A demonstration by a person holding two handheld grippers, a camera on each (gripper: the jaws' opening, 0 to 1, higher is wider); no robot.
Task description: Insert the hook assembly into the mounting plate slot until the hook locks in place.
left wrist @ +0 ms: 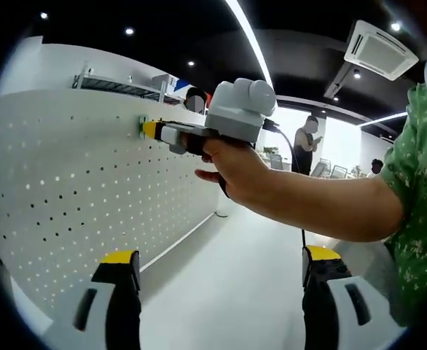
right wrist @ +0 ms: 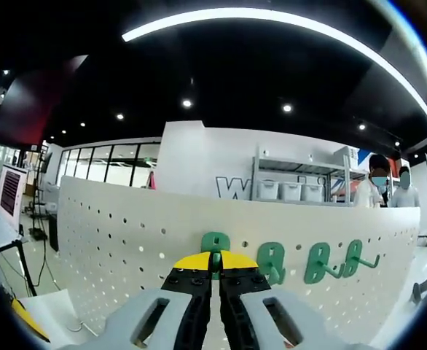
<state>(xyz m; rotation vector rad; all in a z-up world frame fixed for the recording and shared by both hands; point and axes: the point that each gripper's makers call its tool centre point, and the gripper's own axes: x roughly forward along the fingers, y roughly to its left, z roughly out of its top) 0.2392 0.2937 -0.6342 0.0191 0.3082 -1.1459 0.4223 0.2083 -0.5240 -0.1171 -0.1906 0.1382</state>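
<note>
A white pegboard mounting plate [left wrist: 75, 175] stands along the left of the left gripper view and across the right gripper view [right wrist: 126, 226]. My right gripper [right wrist: 215, 257] is shut on a green hook [right wrist: 215, 243] and presses it against the board. In the left gripper view a person's hand [left wrist: 232, 164] holds that right gripper [left wrist: 151, 130] with its yellow tips at the board and a sliver of green hook [left wrist: 142, 128] at the tip. Three more green hooks [right wrist: 272, 262] [right wrist: 319, 262] [right wrist: 355, 257] hang on the board to the right. My left gripper [left wrist: 220, 255] is open and holds nothing, low over the white table.
The white tabletop [left wrist: 228, 277] runs along the foot of the board. A shelf with white bins [right wrist: 290, 189] stands behind the board. People [right wrist: 377, 186] stand in the background. A monitor [right wrist: 11, 193] is at far left. A person's green-patterned sleeve [left wrist: 417, 182] is at the right.
</note>
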